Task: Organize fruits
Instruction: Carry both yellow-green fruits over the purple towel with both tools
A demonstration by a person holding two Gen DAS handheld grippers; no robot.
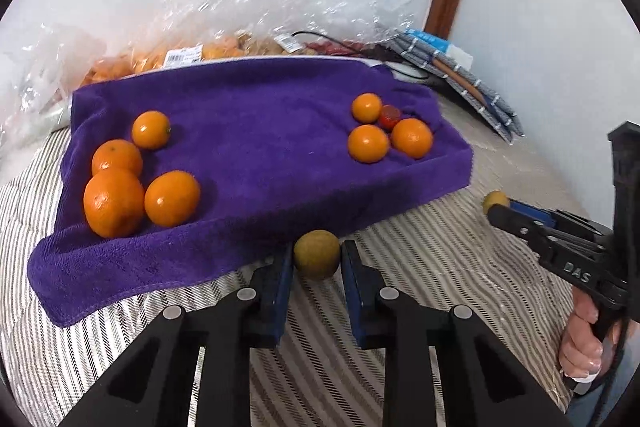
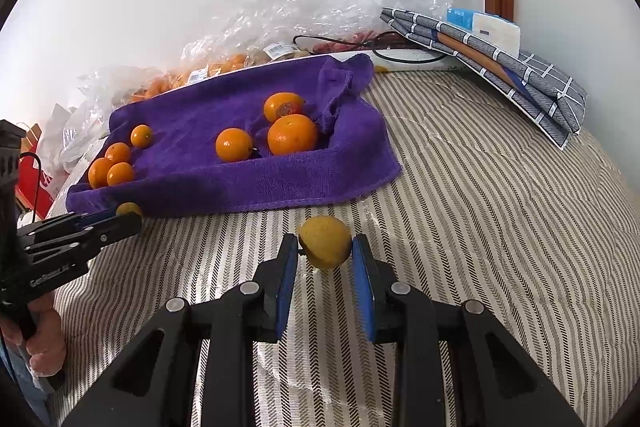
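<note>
A purple towel (image 1: 256,147) lies on the striped bed cover. Several oranges (image 1: 114,201) sit at its left end. Three oranges (image 1: 368,143) and a small red fruit (image 1: 390,117) sit at its right end. In front of the towel's near edge my left gripper (image 1: 318,259) is shut on a small round olive-yellow fruit (image 1: 316,247). My right gripper (image 2: 325,247) is shut on a yellow fruit (image 2: 326,239) just above the cover. Each gripper shows in the other's view, the right gripper (image 1: 498,211) to the right and the left gripper (image 2: 128,217) to the left.
Clear plastic bags of fruit (image 1: 192,55) are piled against the white wall behind the towel. A folded grey checked cloth (image 2: 500,67) and a black cable (image 2: 400,55) lie at the back right. A red box (image 2: 36,187) stands at the far left. The person's hands grip both handles.
</note>
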